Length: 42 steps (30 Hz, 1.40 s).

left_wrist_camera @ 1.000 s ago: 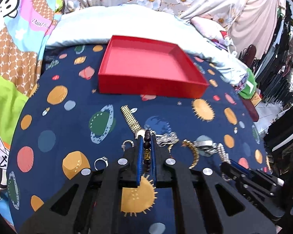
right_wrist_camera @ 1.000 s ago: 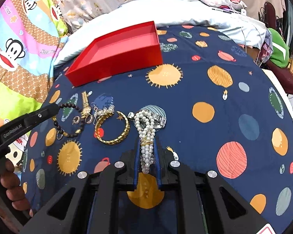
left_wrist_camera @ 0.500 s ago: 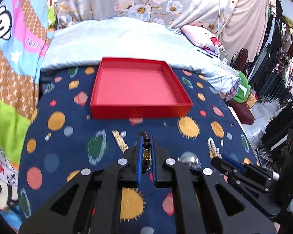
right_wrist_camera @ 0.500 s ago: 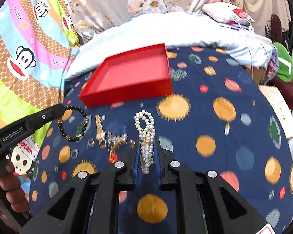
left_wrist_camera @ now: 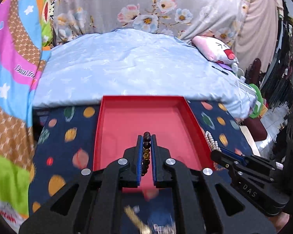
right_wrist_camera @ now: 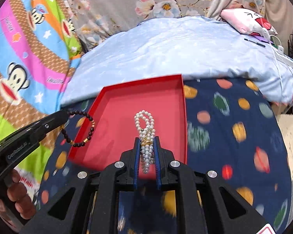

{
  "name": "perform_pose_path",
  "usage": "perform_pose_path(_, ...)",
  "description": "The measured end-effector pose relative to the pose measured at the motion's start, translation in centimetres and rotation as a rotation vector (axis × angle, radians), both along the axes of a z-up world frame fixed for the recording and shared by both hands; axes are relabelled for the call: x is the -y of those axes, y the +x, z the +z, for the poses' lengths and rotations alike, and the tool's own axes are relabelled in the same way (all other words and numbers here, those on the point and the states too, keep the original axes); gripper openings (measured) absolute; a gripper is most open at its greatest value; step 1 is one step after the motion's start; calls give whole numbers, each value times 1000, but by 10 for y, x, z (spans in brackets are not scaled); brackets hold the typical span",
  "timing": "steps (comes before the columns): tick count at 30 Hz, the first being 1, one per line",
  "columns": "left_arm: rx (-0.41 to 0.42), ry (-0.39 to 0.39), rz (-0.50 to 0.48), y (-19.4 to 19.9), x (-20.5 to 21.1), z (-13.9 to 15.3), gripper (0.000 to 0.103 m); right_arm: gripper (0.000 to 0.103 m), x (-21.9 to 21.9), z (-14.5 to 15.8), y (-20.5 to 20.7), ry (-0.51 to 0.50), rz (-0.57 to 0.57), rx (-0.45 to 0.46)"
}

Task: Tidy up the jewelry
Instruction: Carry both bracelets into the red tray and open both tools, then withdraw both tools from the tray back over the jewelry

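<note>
Above the red tray (left_wrist_camera: 146, 115), the left gripper (left_wrist_camera: 146, 138) clamps a dark bead bracelet (left_wrist_camera: 146, 146), while at its 3 o'clock the right gripper (right_wrist_camera: 146, 139) pinches a pearl strand (right_wrist_camera: 145, 128).

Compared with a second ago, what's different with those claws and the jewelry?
Both claws lifted off the planet-print cloth and carried their pieces forward to the red tray. The left claw now holds the dark bead bracelet at the tray's left rim; the right claw holds the pearl strand over its floor. Unchanged: both grips stay shut, the tray stays put and empty.
</note>
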<state>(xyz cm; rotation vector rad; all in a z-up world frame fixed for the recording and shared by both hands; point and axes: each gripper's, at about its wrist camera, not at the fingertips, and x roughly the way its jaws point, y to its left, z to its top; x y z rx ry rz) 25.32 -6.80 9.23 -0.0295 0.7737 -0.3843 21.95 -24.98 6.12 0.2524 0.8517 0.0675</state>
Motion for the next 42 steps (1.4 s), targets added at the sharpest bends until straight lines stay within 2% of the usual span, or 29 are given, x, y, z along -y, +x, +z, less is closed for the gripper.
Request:
perform_pose_path(4,1,27,26,51,6,-9,7,12,7,-12,53,26,1,-47)
perform_pose_path(9,-34,45,34,97,9,-28,7,12,12,-31,109,-1,-10,-96)
perform_pose_path(14,-50,76,45,124,12,-44,7,12,10,-44,141,-50,-12,-136)
perform_pose_path(18,-77,81,50,137,14,-54,8,14,11,-51,149,-70,-12,-146)
perform_pose_path(20,-74,75,69,139,12,-54,25,22,10,-48,146,-101,-19,-117)
perform_pose_path(21,-65,74,91,138,9,-52,41,34,9,-46,143,-112,-28,-102)
perform_pose_path(22,-53,67,102,136,5,-50,47,41,10,-44,138,-114,-37,-89)
perform_pose_path(25,-44,53,113,125,-4,-41,49,41,13,-34,121,-104,-48,-65)
perform_pose_path(26,-43,54,116,120,-7,-39,53,41,13,-29,113,-103,-51,-56)
perform_pose_path(32,-3,78,144,48,-31,-26,66,43,10,-5,31,-134,-59,4)
perform_pose_path(39,-60,86,192,-33,-66,-47,68,44,6,-18,-73,-151,-82,-29)
perform_pose_path(42,-106,72,207,-66,-77,-61,69,44,4,-32,-114,-113,-88,-67)
